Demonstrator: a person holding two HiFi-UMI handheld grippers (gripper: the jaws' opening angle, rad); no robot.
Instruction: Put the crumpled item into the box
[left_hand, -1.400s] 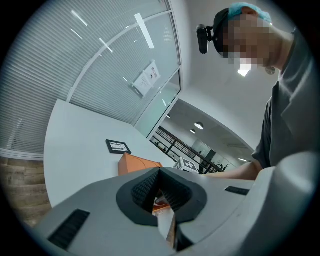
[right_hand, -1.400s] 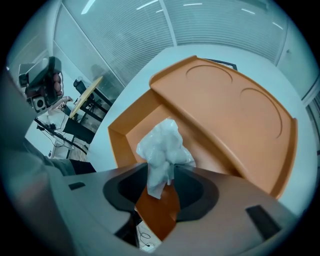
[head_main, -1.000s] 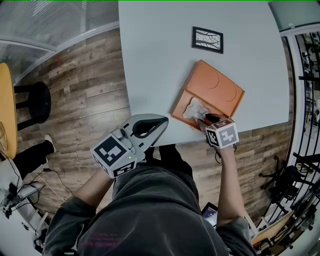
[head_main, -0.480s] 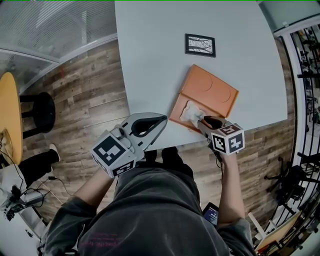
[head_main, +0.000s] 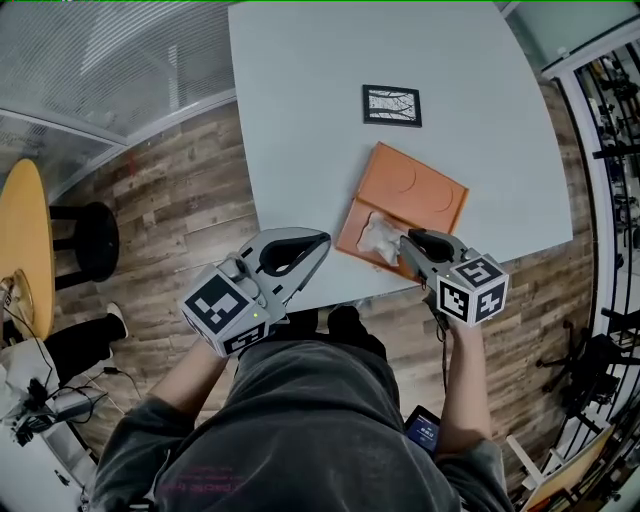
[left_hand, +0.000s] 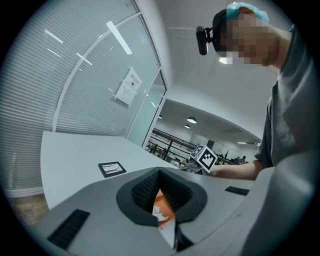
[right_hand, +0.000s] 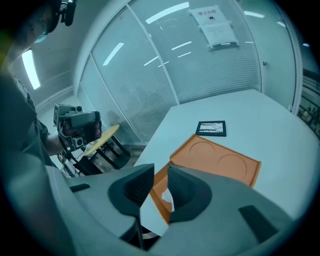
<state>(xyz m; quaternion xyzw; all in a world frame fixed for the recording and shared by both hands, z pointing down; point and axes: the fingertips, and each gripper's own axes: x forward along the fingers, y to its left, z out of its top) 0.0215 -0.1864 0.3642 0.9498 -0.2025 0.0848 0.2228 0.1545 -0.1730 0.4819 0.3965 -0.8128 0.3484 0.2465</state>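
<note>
Crumpled item (head_main: 380, 232), white and paper-like, is seen lying inside the tray half of the orange box (head_main: 418, 188), which sits near the front edge of the table (head_main: 300, 110). The lid half is laid open and flat behind it. The deposit is judged done, with only the retreat left.

Right gripper (head_main: 408, 240) is held above the tray's near corner, just beside the item and apart from it. Its jaws have just been closing and are left with a narrow gap; nothing is caught between them, and only the box is seen through the gap. Left gripper (head_main: 325, 240) is held off the table's front edge, jaws clenched tip to tip on nothing.

For a clean finish, the right gripper is best drawn straight up and back, so that no loose fold is snagged and dragged over the tray wall. The item should be checked as sitting fully within the walls; a part poking over the near edge cannot be ruled out from here. The left gripper is not needed unless the box slides. The small framed card (head_main: 392, 105) farther back is to be left alone.
</note>
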